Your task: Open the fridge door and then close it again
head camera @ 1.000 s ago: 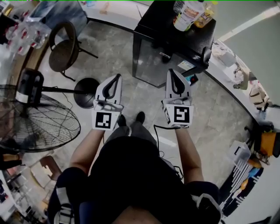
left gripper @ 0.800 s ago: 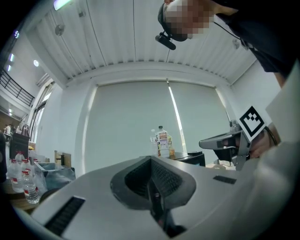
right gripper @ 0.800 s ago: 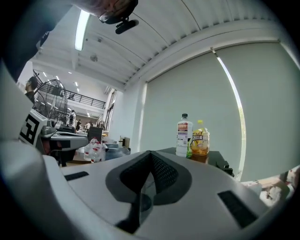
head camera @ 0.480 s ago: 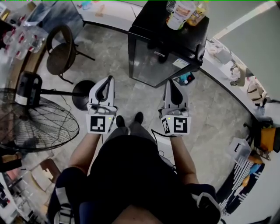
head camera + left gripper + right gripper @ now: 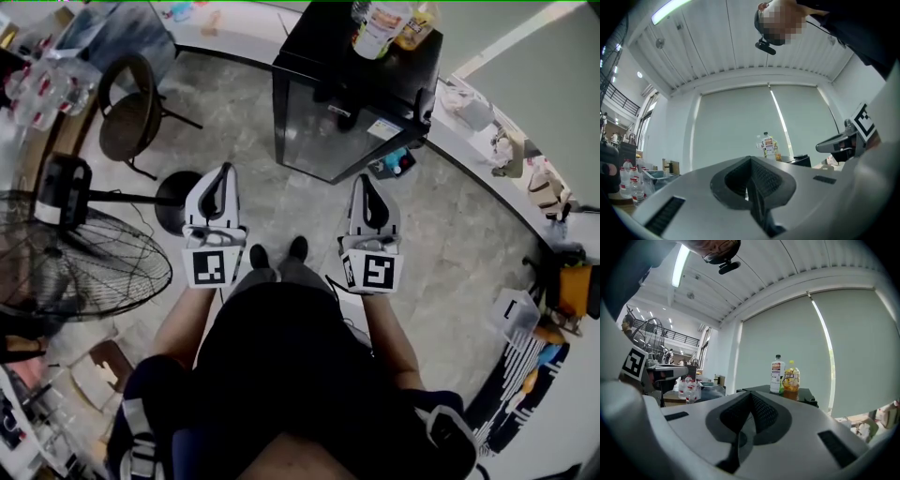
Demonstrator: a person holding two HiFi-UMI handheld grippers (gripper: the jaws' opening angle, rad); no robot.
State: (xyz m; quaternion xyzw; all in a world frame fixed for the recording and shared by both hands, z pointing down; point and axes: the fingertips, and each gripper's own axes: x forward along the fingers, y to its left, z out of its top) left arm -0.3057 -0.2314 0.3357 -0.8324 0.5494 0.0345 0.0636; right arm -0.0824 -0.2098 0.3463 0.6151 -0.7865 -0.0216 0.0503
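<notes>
The fridge [image 5: 349, 56] stands shut at the far edge of the floor [image 5: 281, 202], well apart from both tongs. The approach likely goes best with one spread early and aimed at the free edge of the door [image 5: 328, 141]. The left tongs [image 5: 225, 173] and right tongs [image 5: 365, 183], clenched on nothing, are held side by side, roughly level, pointing toward it.

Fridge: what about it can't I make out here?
Handle: head view, fridge seen from steeply above, dark and small; none can be picked out.
Door front: gripper views, hidden behind left tool and right tool; only its top shows.
Bottles on top: head view, cut by the upper edge; labels too small.
</notes>
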